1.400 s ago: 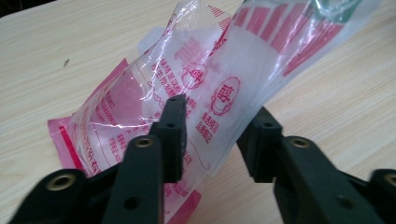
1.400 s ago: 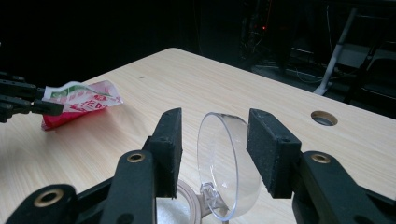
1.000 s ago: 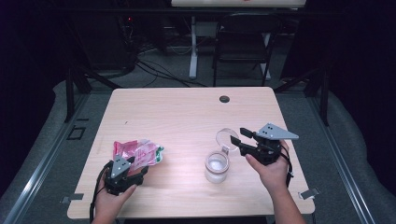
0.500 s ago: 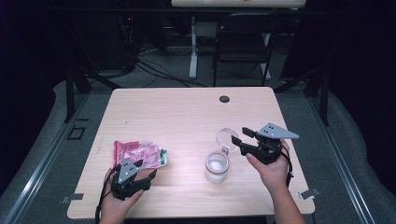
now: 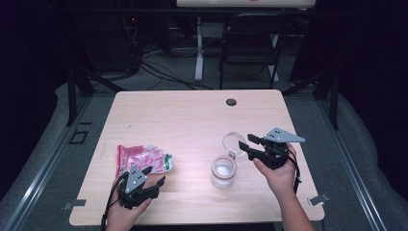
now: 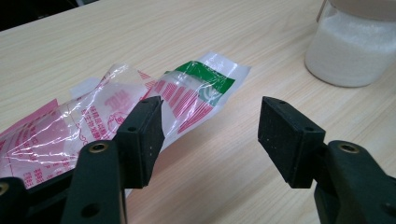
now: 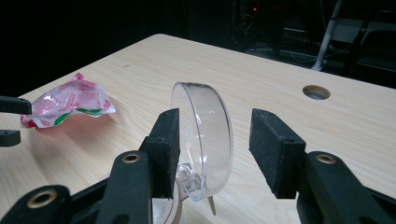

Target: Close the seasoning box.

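High view puts the left gripper (image 5: 153,179) at the near left edge of the tabletop (image 5: 192,120), its fingers spread wide and holding nothing, aimed away from the person and a little to the right. Just ahead of it lies the plastic bag (image 5: 142,159), a flat crinkled packet printed in pink with a green band at one end. Its long axis runs roughly left to right across the tabletop, green end toward the jar. In the left gripper view the left finger (image 6: 140,135) stands over the near edge of the plastic bag (image 6: 116,112), while the right finger is over bare wood; whether the left finger touches the film I cannot tell.

Right of the bag, with a stretch of bare wood between, stands the glass jar (image 5: 223,172), upright, mouth open, with white grains inside. Its clear round lid (image 5: 234,143) hangs on a hinge at the far right of the rim and is tipped up nearly on edge, its flat face turned sideways.

Farther right, the right gripper (image 5: 245,144) points left toward the lid. In the right gripper view the lid (image 7: 203,140) stands between the two fingers; the left finger (image 7: 164,149) is against or just beside it, the right finger apart from it, so the fingers are moderately wide and not clamped.

A round cable hole (image 5: 231,102) sits at the far side of the tabletop, well apart from everything.
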`<state>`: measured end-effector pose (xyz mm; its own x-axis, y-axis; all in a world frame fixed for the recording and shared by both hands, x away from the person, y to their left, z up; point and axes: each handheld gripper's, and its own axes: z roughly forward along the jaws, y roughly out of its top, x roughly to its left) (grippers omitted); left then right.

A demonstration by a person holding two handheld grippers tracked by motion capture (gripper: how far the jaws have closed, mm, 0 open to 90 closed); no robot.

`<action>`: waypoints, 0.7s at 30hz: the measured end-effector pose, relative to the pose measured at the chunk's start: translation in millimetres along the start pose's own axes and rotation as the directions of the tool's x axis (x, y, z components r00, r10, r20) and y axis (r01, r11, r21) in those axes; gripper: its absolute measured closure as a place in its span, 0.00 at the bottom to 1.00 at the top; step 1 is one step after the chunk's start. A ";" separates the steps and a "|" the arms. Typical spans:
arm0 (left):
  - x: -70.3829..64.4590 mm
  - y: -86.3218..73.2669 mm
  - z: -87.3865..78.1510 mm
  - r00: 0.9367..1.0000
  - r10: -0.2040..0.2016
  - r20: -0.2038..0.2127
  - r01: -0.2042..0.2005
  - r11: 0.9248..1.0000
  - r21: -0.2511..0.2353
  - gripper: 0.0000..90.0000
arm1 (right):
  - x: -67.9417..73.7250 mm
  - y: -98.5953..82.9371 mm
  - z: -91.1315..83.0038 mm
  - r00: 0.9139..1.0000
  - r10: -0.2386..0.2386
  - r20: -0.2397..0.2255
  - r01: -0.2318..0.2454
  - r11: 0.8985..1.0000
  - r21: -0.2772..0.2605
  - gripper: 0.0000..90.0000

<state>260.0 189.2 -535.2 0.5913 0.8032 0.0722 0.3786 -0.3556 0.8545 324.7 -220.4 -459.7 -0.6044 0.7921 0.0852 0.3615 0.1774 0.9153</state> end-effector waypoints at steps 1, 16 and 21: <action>-0.1 0.1 -0.3 1.000 0.000 -0.001 0.000 1.000 -0.003 0.45 | 0.1 -0.4 0.4 1.000 0.003 0.003 -0.003 1.000 0.001 0.60; 1.0 -1.0 -1.0 1.000 -0.015 -0.004 0.015 1.000 0.001 0.45 | 0.1 -4.3 4.8 1.000 0.016 -0.009 -0.016 1.000 0.012 0.74; 1.3 -1.1 -1.3 1.000 -0.016 -0.008 0.016 1.000 0.000 0.45 | 1.6 -3.6 3.8 1.000 0.000 -0.003 0.000 1.000 0.011 0.78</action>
<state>259.4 191.2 -535.4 0.5797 0.8124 0.0626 0.3883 -0.3430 0.8553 325.1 -217.5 -464.4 -0.6062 0.7906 0.0867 0.3697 0.1836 0.9108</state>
